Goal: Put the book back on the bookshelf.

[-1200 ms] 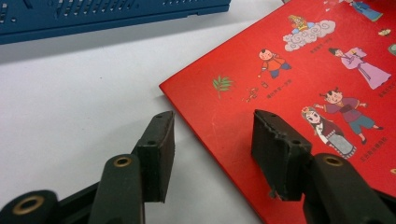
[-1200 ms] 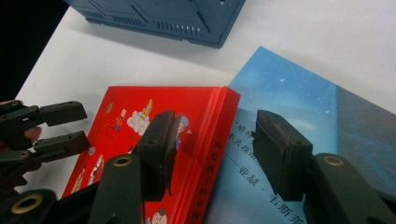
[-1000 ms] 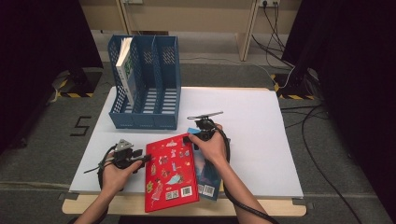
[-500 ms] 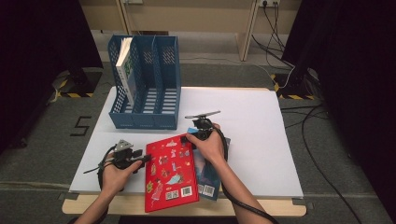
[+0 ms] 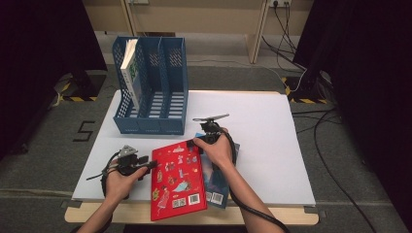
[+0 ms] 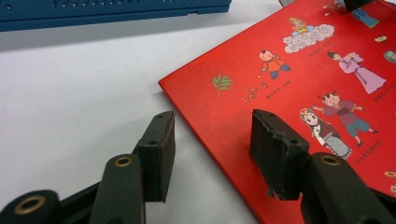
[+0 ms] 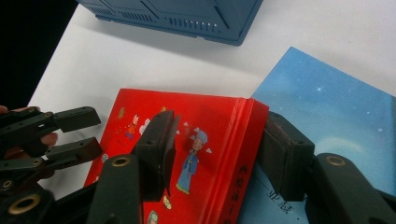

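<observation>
Red book [image 5: 177, 179] spine straddled by right hand-held gripper [image 7: 217, 149] (jaws wide, lying atop blue book [image 7: 327, 112]).

Both forearms are bare, with no sleeves in sight. The left gripper [image 5: 145, 165] and the right gripper [image 5: 203, 139] are black, each topped by a grey three-cornered plate and trailing a black cable. Up close, each gripper's two blocky matte-black pads [image 6: 161, 151] sit on black arms set with brass-ringed pivot holes and small screw holes.
</observation>
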Motion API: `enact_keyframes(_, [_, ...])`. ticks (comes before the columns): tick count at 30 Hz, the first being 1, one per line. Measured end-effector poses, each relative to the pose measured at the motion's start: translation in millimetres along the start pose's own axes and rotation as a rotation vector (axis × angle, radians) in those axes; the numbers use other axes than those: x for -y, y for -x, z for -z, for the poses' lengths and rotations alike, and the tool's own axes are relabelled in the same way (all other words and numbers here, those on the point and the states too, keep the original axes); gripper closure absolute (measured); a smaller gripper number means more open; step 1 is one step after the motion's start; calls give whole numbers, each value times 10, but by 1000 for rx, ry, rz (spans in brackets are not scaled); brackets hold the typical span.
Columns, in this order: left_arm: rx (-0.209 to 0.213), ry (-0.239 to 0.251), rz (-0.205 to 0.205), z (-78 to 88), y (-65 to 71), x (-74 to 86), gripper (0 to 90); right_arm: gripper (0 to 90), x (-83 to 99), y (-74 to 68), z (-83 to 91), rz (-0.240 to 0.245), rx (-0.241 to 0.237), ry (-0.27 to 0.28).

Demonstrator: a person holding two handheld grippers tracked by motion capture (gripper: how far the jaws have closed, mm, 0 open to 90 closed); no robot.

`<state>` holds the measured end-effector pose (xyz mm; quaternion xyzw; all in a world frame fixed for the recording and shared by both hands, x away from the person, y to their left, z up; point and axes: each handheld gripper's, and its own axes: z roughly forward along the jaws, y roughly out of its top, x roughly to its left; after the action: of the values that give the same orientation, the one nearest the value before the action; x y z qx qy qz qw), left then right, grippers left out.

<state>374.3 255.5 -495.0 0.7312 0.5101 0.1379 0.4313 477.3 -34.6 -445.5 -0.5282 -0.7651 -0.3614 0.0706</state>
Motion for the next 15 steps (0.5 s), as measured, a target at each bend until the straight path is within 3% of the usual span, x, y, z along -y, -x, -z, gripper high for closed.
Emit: enact_keyframes(15, [-2,4,3,7,0,8,503,604,-46,42,11,-45,-23,-7])
